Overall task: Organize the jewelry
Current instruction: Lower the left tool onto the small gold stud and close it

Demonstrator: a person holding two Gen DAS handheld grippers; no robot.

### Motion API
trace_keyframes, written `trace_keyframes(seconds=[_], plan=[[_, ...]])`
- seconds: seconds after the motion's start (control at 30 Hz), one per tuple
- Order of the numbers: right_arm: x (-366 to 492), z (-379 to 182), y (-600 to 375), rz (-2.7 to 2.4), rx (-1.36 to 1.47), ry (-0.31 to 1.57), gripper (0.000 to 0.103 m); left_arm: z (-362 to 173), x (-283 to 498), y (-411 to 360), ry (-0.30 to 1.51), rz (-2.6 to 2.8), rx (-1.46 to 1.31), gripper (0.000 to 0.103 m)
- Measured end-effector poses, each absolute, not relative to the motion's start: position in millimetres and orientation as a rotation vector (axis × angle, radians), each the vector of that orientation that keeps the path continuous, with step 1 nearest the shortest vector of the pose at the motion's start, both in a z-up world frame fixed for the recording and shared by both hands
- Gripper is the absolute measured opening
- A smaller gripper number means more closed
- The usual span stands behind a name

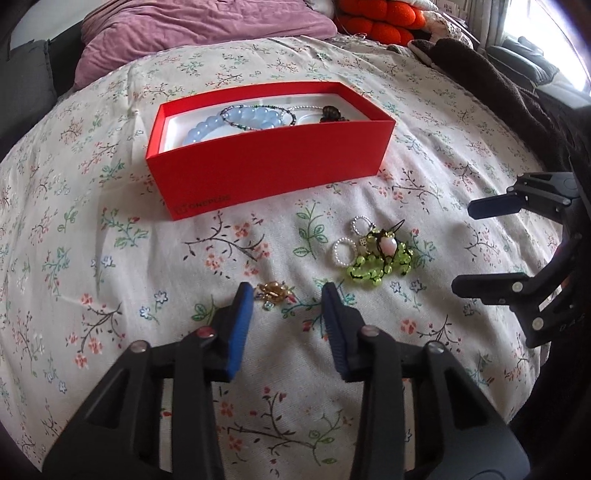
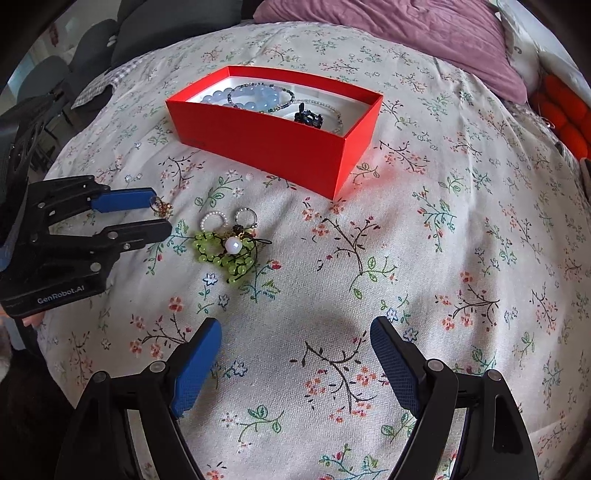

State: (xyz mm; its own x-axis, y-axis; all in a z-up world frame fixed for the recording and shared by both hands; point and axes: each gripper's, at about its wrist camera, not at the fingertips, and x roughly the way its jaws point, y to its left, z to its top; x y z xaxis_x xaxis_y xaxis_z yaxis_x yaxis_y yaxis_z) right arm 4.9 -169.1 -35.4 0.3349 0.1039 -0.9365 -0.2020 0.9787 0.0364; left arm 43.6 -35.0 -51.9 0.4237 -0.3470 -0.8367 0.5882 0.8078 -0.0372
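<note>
A red box [image 1: 266, 162] [image 2: 280, 147] stands on the floral bedspread, holding a pale blue bead bracelet [image 1: 236, 122], a dark bead strand and a dark piece [image 2: 309, 117]. My left gripper [image 1: 288, 291] [image 2: 162, 214] is open, its tips on either side of a small gold piece [image 1: 275, 293] [image 2: 162, 208] lying on the cloth. To its right lies a heap with a green bead bracelet [image 1: 380, 264] [image 2: 221, 251], a white bead and two pearl rings [image 1: 343, 251]. My right gripper [image 2: 295, 332] [image 1: 465, 247] is open and empty, a short way from the heap.
The floral bedspread [image 2: 443, 240] covers the whole bed. A mauve pillow [image 1: 192, 29] and an orange cushion [image 1: 380, 22] lie at the head. A brown blanket [image 1: 491, 81] lies along the right side in the left wrist view.
</note>
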Motion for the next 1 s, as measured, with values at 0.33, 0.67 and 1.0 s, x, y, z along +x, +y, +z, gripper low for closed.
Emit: trace_keyframes(seconds=[0.33, 0.67, 1.0], plan=[[2.9, -34.6, -169.1, 0.197, -0.091, 1.214, 0.084, -49.5, 42.5, -39.2, 0.939, -0.570, 0.316, 0.025], [3.5, -34.4, -168.5, 0.193, -0.095, 1.209, 0.084, -35.0, 41.0, -32.4, 0.913, -0.556, 0.284, 0.002], [7.0, -29.6, -167.8, 0.208, -0.086, 1.195, 0.084, -22.1, 49.3, -8.2, 0.940, -0.514, 0.180, 0.002]])
